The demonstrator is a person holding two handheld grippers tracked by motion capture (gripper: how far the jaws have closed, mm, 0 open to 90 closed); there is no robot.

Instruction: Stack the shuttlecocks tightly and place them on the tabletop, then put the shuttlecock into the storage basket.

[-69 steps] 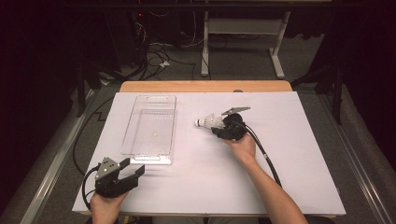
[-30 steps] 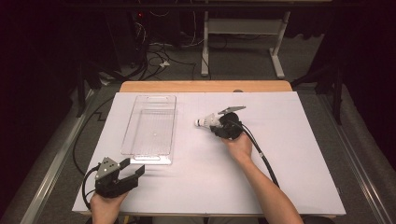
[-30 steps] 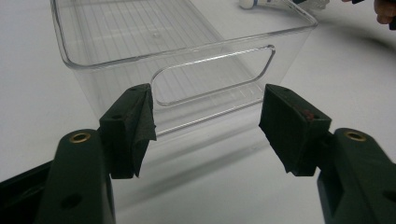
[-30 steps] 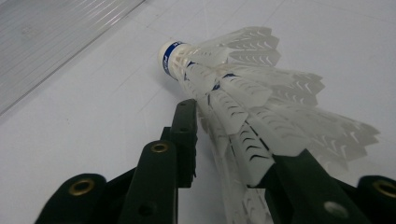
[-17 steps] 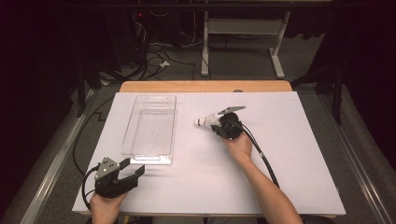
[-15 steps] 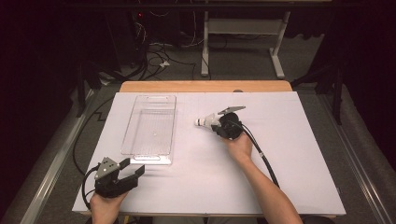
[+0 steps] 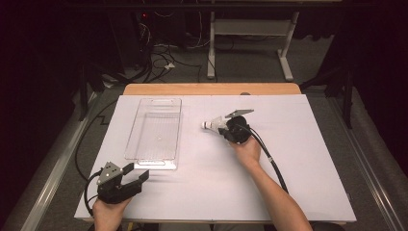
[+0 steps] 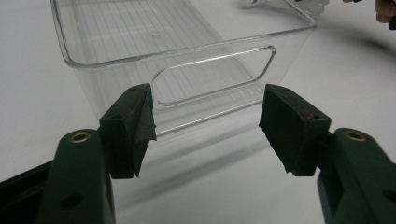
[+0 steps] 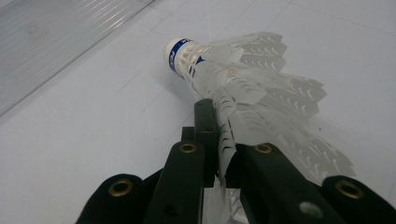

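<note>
Clear plastic bin (image 7: 154, 127) bare inside; left gripper (image 8: 205, 123) fingers apart, right gripper (image 9: 219, 135) fingers clamped on shuttlecock (image 9: 243, 79).

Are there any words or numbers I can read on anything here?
Shuttlecock: a blue band around its white cork tip carries some white marks, too blurred and turned away to read.
Clear bin: no text.
Left gripper and right gripper: no text.
So nothing here can be read.
</note>
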